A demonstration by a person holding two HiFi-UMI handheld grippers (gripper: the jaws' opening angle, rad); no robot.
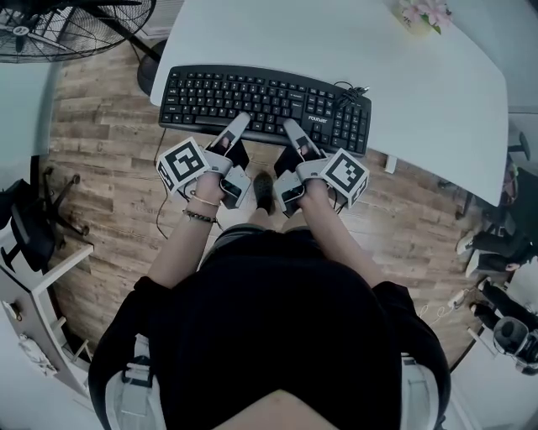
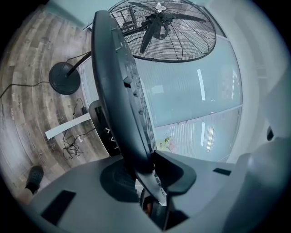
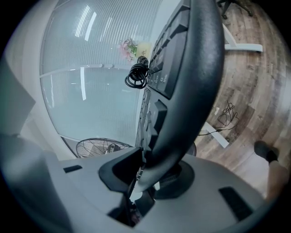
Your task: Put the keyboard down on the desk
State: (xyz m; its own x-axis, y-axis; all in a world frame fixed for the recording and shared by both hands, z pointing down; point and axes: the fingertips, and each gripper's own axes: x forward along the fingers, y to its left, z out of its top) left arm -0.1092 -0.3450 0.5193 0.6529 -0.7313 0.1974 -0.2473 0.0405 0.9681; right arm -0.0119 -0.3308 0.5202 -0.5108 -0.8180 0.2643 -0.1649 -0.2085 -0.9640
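Note:
In the head view both grippers hold a black keyboard (image 1: 261, 101) by its near long edge, over the front edge of the white desk (image 1: 336, 42). My left gripper (image 1: 239, 126) is shut on the near edge left of the middle. My right gripper (image 1: 291, 131) is shut on it right of the middle. The left gripper view shows the keyboard (image 2: 119, 91) edge-on, running away from the jaws of my left gripper (image 2: 148, 172). The right gripper view shows the keyboard (image 3: 191, 68) the same way in my right gripper (image 3: 145, 172). A coiled cable (image 1: 350, 91) lies at the keyboard's far right corner. Whether the keyboard touches the desk I cannot tell.
A large floor fan (image 1: 59, 25) stands left of the desk on the wooden floor (image 1: 109, 168). A small pot of flowers (image 1: 424, 15) sits at the desk's far side. An office chair (image 1: 34, 222) and white furniture are at the left, shoes (image 1: 475, 243) at the right.

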